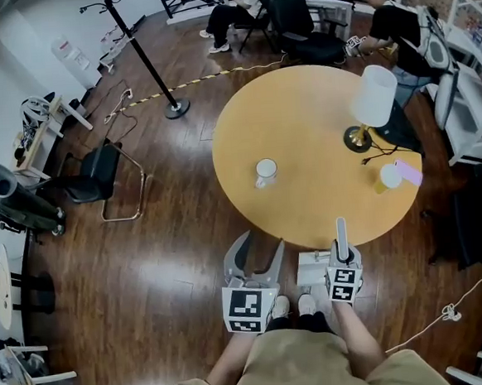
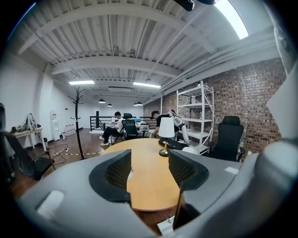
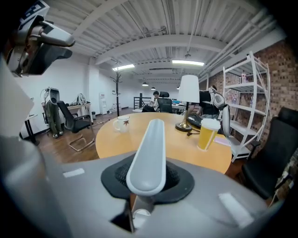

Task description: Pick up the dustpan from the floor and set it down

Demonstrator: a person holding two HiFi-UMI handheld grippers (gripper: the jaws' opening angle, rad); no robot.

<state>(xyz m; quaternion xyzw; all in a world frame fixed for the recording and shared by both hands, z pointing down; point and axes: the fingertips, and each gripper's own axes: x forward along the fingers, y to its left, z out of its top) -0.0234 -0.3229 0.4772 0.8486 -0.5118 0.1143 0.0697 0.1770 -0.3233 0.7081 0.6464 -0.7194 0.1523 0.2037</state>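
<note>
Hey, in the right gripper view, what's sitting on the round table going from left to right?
white mug → table lamp → lidded yellow cup

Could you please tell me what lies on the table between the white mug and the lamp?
Nothing does: in the head view, the stretch of tabletop between the mug and the lamp is bare wood.
</note>
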